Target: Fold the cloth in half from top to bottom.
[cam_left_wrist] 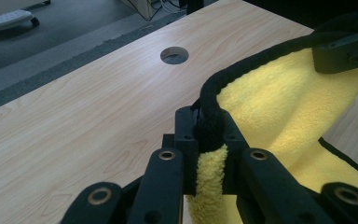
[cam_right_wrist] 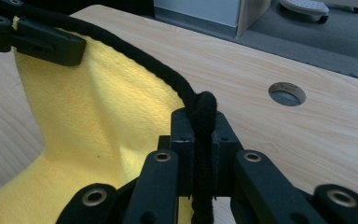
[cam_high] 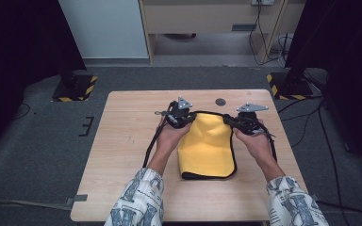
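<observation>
- Nearest the lens in the left gripper view, the left gripper (cam_left_wrist: 209, 140) has its jaws closed tight on the black-bound edge of the yellow cloth (cam_left_wrist: 279, 107); a bunch of the binding and a strip of yellow pile sit pinched between them.
- In the right gripper view the right gripper (cam_right_wrist: 204, 140) is clamped the same way, its jaws squeezed onto the black hem with no gap to be seen.
- From the high view, the cloth (cam_high: 207, 146) lies folded on the worktop (cam_high: 127, 141), between the two hands, its near part flat and its far edge lifted off the wood by both grippers, one at each far corner.
- A round hole (cam_high: 220, 101) in the worktop lies just beyond the raised edge.
- Step in hand, as I judge it: a fold, with the far edge picked up and held taut between the grippers.
- The next move likely calls for carrying both corners together towards the near edge, level and at equal pace, so the hem lands square, then letting go only once the layers rest aligned.
</observation>
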Available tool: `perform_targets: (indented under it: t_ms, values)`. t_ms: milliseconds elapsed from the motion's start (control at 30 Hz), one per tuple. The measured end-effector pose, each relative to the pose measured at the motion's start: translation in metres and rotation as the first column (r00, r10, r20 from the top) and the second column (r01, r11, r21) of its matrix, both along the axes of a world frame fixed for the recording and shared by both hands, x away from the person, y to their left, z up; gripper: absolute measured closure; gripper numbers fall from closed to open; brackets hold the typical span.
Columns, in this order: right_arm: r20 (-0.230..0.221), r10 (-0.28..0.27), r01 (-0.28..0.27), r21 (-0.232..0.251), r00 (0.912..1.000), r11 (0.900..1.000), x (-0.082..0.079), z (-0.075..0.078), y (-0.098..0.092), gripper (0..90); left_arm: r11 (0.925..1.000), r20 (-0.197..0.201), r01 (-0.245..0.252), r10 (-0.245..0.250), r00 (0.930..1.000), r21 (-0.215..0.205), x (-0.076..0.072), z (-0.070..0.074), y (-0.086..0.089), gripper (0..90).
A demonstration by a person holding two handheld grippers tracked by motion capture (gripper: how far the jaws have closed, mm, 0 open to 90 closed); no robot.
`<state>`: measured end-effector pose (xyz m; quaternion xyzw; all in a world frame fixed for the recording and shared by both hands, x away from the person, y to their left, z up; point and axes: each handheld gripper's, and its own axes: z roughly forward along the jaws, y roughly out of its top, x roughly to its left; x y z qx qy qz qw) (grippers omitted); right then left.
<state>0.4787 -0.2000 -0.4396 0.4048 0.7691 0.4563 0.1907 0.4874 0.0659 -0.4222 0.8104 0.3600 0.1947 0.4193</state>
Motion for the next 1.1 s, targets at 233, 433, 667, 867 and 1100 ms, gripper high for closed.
perform_targets:
  t_ms: [233, 433, 667, 867, 1100]
  values:
    - [0.016, 0.004, -0.004, -0.002, 0.9999, 1.0, -0.008, 0.005, -0.001, 83.4, 1.0, 0.007, 0.008, -0.008, 0.9999, 0.003, -0.01, 0.001, 0.003, 82.5]
    - [0.018, 0.015, -0.015, -0.003, 0.9997, 1.0, -0.013, 0.007, 0.001, 83.5, 0.9999, 0.008, 0.01, -0.01, 0.9999, -0.002, -0.016, 0.0, 0.007, 82.5]
    - [0.021, 0.037, -0.037, -0.006, 0.9991, 0.999, -0.021, 0.007, -0.001, 83.4, 0.9997, 0.01, 0.024, -0.024, 0.9997, -0.003, -0.026, -0.001, 0.006, 82.4]
    - [0.025, 0.057, -0.057, -0.016, 0.9981, 0.998, -0.031, 0.005, -0.002, 83.3, 0.9992, 0.009, 0.039, -0.039, 0.9992, 0.001, -0.037, -0.006, 0.006, 82.3]
    - [0.026, 0.079, -0.078, -0.018, 0.9966, 0.997, -0.043, 0.0, -0.001, 83.2, 0.9989, 0.006, 0.047, -0.047, 0.9989, 0.001, -0.046, -0.011, 0.009, 82.1]
